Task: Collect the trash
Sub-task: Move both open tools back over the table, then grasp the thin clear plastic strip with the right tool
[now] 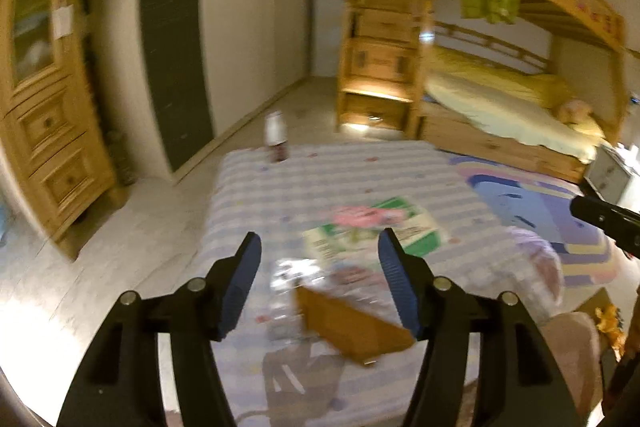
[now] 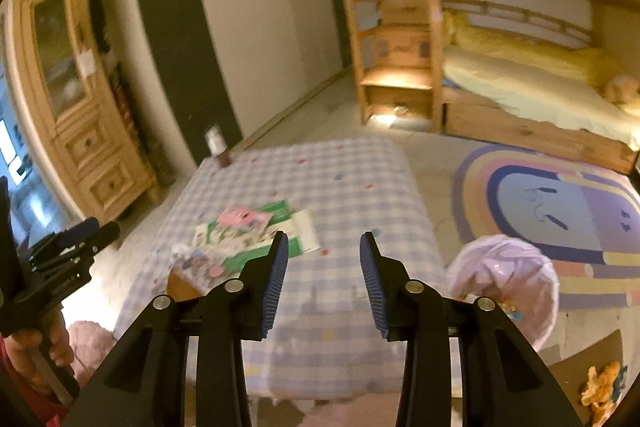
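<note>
The left gripper (image 1: pixel 318 247) hangs over the near part of a low worktop (image 1: pixel 340 179) under a lilac checked cloth, its blue fingers (image 1: pixel 248 259) wide apart and holding nothing. Between and just below them lie the trash items: a brown cardboard piece (image 1: pixel 348 327), a crumpled clear wrapper (image 1: pixel 296 273) touching it, and beyond them a green-and-white packet (image 1: pixel 400 227) with a pink wrapper (image 1: pixel 360 217) on top. A bottle (image 1: pixel 276 135) with a white label stands at the worktop's far left corner, well apart from the rest.

The right gripper (image 2: pixel 324 247) hovers over the middle of the cloth, its fingers (image 2: pixel 370 267) also apart and empty; the packet (image 2: pixel 276 223) lies just left of its left finger. To the right, beside the worktop, sits a bin lined with a pale pink bag (image 2: pixel 508 275), on the floor near a round rug (image 2: pixel 560 203). A bunk bed (image 2: pixel 540 87) stands behind, a wooden cabinet (image 2: pixel 80 99) at the left wall. Both views are blurred.
</note>
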`<state>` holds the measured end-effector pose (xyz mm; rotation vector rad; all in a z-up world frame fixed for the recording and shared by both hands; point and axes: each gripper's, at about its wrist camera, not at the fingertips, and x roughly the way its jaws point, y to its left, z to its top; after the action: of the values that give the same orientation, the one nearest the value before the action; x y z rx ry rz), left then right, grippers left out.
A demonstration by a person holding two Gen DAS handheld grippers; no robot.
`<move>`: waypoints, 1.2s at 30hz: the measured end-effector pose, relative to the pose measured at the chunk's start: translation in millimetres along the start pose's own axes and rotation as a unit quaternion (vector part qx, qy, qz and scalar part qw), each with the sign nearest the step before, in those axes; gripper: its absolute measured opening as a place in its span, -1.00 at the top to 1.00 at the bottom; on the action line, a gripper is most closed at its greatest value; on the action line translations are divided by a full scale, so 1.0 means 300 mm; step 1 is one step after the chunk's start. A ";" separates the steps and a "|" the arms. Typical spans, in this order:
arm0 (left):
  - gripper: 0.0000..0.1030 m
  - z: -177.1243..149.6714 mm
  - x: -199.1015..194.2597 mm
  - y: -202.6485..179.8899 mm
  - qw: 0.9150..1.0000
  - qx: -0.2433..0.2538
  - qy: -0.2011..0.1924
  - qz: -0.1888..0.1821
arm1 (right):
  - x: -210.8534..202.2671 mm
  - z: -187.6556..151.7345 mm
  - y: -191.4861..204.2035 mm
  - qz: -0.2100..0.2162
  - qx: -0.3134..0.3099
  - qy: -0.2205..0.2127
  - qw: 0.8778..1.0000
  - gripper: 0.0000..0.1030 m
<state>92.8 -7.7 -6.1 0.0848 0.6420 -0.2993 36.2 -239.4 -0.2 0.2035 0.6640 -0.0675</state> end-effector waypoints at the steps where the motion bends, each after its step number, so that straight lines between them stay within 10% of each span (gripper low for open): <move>1: -0.15 -0.009 0.010 0.026 1.000 -0.005 0.003 0.013 | 0.022 -0.003 0.020 0.006 -0.005 0.008 1.000 0.20; 10: -0.28 -0.095 0.079 0.136 0.999 -0.019 0.035 0.037 | 0.212 -0.077 0.182 0.036 -0.047 0.071 0.996 0.15; 19: -0.36 -0.126 0.109 0.136 0.998 -0.012 0.043 0.043 | 0.346 -0.101 0.299 0.064 -0.066 0.107 0.990 -0.46; 32: -0.36 -0.148 0.173 0.142 0.997 -0.005 0.056 0.053 | 0.531 -0.121 0.368 0.071 -0.050 0.159 0.983 -0.42; 36: -0.36 -0.158 0.182 0.154 0.997 -0.010 0.063 0.050 | 0.546 -0.133 0.367 0.070 -0.039 0.161 0.984 0.15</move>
<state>120.8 30.9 -77.3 0.1167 0.7639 -0.1914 154.7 -122.9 -113.8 0.1878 0.9707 0.1295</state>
